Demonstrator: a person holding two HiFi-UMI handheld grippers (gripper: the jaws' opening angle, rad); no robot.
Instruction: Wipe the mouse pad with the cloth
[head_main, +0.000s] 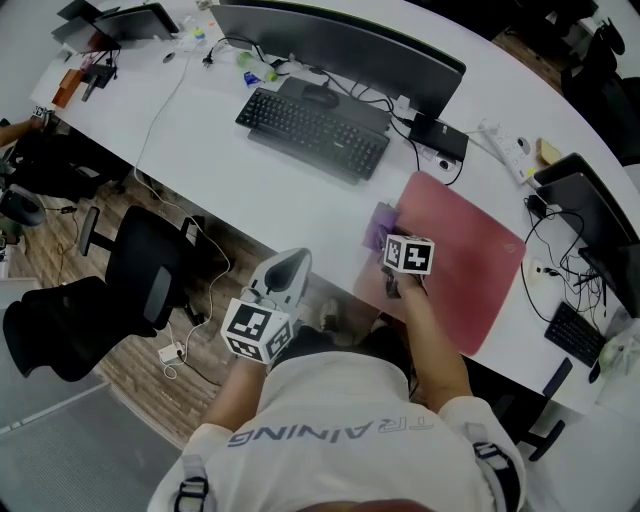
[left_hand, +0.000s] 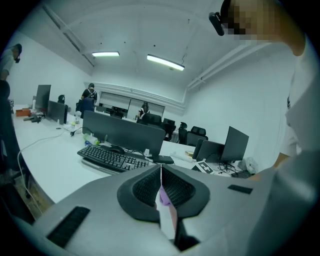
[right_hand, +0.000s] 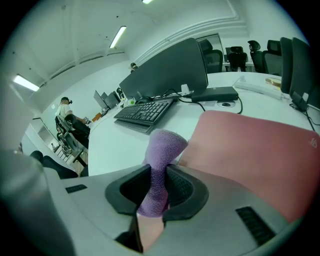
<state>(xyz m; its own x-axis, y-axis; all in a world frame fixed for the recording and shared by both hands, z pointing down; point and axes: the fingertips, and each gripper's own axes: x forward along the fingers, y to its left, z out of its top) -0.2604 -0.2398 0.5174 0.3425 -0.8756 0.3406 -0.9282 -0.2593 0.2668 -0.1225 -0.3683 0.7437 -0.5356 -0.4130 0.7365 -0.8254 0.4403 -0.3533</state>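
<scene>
A pink mouse pad (head_main: 470, 262) lies on the white desk to the right of the keyboard; it fills the right of the right gripper view as the pad (right_hand: 260, 150). A purple cloth (right_hand: 159, 167) is pinched between the jaws of my right gripper (right_hand: 156, 192); from the head view the cloth (head_main: 380, 226) rests on the pad's left edge, just ahead of the right gripper (head_main: 397, 270). My left gripper (head_main: 283, 274) hangs off the desk's near edge over the floor, jaws shut with nothing in them (left_hand: 161, 187).
A black keyboard (head_main: 312, 132) and a wide monitor (head_main: 340, 45) stand behind the pad. A dock with cables (head_main: 437, 137) sits at the pad's far corner. Laptops (head_main: 590, 225) and cords crowd the right. A black office chair (head_main: 135, 275) stands at the left of the floor.
</scene>
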